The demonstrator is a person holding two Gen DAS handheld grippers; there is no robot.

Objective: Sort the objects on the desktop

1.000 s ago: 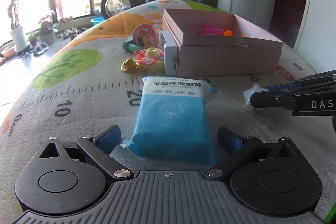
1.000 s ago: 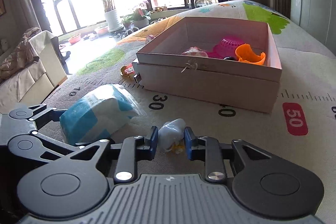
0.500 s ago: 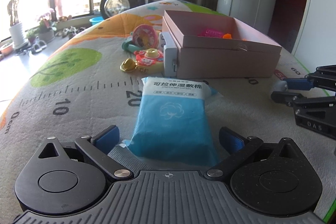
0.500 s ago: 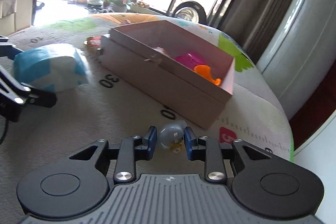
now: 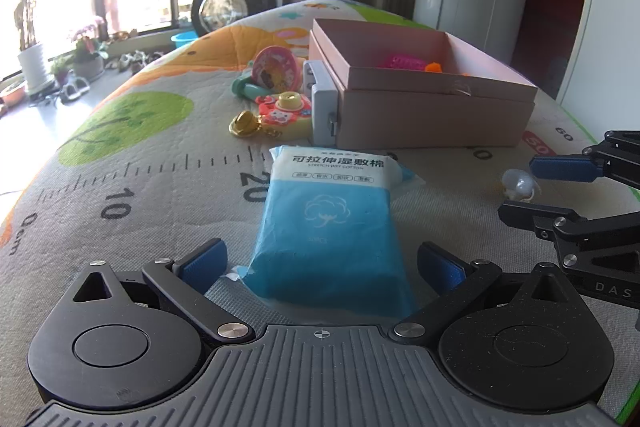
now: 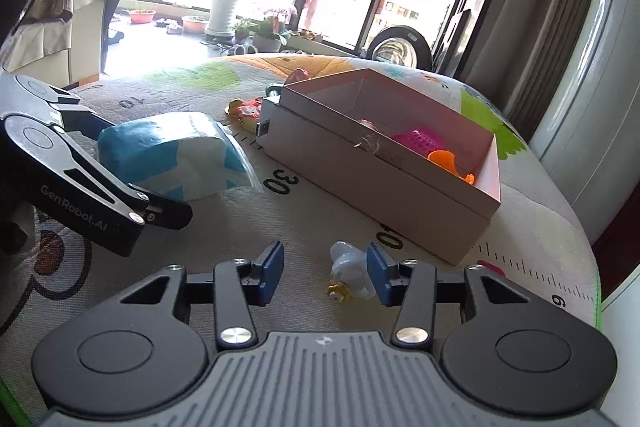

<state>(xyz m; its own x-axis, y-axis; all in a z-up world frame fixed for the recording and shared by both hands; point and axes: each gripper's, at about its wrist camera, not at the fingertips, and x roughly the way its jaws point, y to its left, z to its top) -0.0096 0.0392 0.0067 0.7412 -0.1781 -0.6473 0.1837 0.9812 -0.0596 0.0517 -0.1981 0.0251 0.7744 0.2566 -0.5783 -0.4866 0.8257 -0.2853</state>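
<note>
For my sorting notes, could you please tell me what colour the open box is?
Pale pink; the box shows best in the right wrist view.

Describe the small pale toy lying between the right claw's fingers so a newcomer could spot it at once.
Start at the pink box on the printed play mat. On the mat in front of it, between the opening fingers of the right claw, lies a small toy duck. It alone is whitish with a yellow tip.

The left black two-finger gripper (image 5: pixel 320 261) pointed downward with its blue-padded fingers (image 5: pixel 204 259) spread wide. The right black gripper (image 6: pixel 325 273) also tilted down, jaws opening, its blue-padded fingers (image 6: pixel 272 267) apart.
</note>
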